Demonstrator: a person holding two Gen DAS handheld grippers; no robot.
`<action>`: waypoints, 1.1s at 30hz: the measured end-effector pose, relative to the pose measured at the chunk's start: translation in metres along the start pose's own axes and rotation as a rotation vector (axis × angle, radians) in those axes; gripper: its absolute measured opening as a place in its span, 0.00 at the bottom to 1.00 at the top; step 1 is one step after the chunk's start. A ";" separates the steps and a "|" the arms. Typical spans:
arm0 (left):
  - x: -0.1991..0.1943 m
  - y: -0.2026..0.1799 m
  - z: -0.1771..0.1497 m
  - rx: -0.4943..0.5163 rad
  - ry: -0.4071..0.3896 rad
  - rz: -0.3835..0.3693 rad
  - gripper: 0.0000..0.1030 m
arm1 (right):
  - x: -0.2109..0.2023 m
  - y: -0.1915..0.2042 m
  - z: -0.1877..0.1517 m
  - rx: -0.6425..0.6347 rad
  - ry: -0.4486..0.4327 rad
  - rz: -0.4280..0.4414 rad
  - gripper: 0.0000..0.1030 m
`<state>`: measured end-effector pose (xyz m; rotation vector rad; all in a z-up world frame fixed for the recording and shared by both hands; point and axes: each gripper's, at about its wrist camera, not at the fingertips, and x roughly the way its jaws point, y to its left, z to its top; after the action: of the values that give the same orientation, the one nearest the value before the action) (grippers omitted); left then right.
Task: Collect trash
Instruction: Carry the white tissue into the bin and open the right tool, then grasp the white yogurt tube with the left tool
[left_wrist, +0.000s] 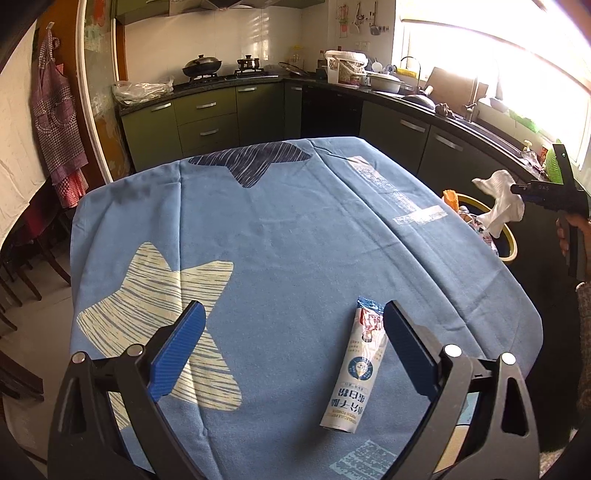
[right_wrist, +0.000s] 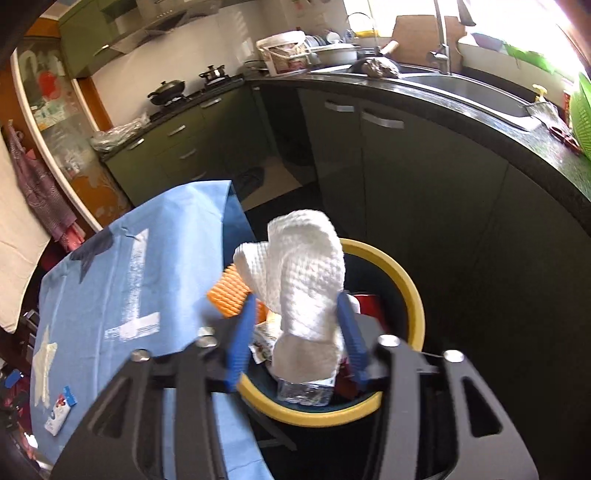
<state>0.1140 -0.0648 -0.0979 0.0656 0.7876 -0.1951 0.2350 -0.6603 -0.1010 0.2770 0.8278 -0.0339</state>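
Observation:
A white and blue snack wrapper (left_wrist: 360, 365) lies on the blue tablecloth (left_wrist: 288, 236), just inside the right finger of my left gripper (left_wrist: 293, 314), which is open and low over the table. The wrapper also shows small in the right wrist view (right_wrist: 61, 410). My right gripper (right_wrist: 297, 306) holds a crumpled white paper towel (right_wrist: 306, 280) over the yellow-rimmed trash bin (right_wrist: 406, 284) beside the table; its jaws stand partly apart with the towel between the blue pads. In the left wrist view that gripper (left_wrist: 517, 189) and towel (left_wrist: 502, 203) hang above the bin (left_wrist: 511, 240).
The bin holds an orange sponge-like piece (right_wrist: 229, 295), a clear bottle (right_wrist: 306, 393) and other packaging. Green kitchen cabinets (left_wrist: 207, 118) and a dark counter with a sink (right_wrist: 472, 92) run behind and right of the table. Chairs (left_wrist: 22, 280) stand at the left.

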 end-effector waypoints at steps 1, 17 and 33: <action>0.001 -0.001 0.000 0.001 0.004 0.002 0.89 | 0.003 -0.004 -0.002 0.004 0.002 -0.018 0.59; 0.025 -0.021 -0.010 0.102 0.099 -0.036 0.90 | -0.075 0.055 -0.050 -0.085 -0.086 0.110 0.59; 0.059 -0.046 -0.024 0.240 0.221 -0.074 0.56 | -0.065 0.082 -0.088 -0.105 -0.013 0.215 0.61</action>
<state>0.1288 -0.1154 -0.1567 0.2888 0.9847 -0.3568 0.1385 -0.5640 -0.0908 0.2648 0.7807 0.2081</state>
